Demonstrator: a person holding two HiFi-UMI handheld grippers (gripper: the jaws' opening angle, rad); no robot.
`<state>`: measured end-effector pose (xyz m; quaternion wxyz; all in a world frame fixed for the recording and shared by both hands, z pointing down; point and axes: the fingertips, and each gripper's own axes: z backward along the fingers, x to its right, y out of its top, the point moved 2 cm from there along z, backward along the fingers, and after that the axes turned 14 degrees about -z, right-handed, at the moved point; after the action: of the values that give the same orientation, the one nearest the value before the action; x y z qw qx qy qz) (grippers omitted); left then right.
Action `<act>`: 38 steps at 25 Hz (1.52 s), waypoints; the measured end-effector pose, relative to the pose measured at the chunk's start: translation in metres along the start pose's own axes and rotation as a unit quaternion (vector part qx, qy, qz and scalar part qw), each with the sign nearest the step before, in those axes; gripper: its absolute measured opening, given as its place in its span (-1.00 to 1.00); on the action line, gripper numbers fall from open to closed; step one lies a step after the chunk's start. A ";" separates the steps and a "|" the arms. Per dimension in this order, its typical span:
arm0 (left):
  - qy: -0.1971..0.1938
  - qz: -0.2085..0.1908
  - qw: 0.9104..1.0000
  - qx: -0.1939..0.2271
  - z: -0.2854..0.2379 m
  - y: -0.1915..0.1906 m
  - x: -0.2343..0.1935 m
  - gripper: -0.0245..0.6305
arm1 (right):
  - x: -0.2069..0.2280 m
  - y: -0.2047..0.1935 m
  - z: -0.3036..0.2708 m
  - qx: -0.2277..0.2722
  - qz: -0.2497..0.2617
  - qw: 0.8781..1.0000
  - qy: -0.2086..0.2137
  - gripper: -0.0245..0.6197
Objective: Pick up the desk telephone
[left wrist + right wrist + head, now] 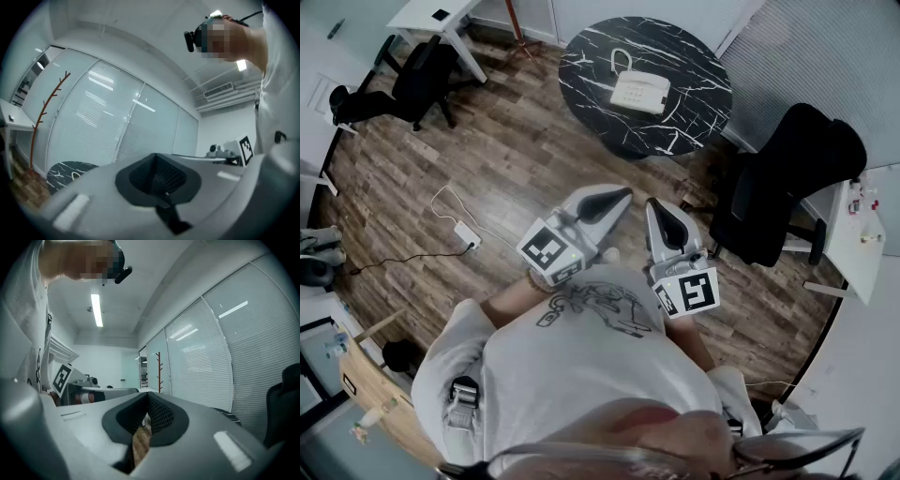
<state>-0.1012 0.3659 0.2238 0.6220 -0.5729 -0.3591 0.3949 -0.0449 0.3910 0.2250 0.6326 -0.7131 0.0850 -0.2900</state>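
Left hand-held gripper point(622, 195) and right hand-held gripper point(655, 204) are pressed together, empty; I see the desk telephone point(641, 92) only small on the far desk point(698, 122), office chair point(787, 178) beside.

This is an office. One black swivel chair point(411, 82) stands by a white desk point(431, 13) and a second black chair point(789, 173) by another white desk point(853, 246), on a wood-plank floor point(516, 155). A round dark marble-patterned worktop point(698, 103) carries a desk telephone point(641, 92). The walls are glazed partitions point(108, 124) with lowered blinds, a bare coat stand point(43, 115) stands beside them, and a strip light point(96, 309) runs along the white ceiling.
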 end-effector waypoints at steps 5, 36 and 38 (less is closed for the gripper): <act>0.003 0.000 1.000 0.000 -0.009 -0.001 -0.001 -0.92 | 0.010 0.004 0.002 0.004 0.001 1.000 -0.003 -0.90; 0.037 0.007 0.999 -0.024 -0.059 -0.039 0.008 -0.92 | 0.073 -0.010 0.016 -0.016 -0.018 1.000 0.021 -0.90; 0.039 0.014 0.999 -0.024 -0.064 -0.042 -0.002 -0.92 | 0.079 -0.010 0.007 -0.016 -0.017 1.000 0.020 -0.90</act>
<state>-0.0414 0.3357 0.2605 0.6165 -0.6073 -0.3358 0.3718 0.0207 0.3601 0.2586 0.6139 -0.7188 0.0903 -0.3134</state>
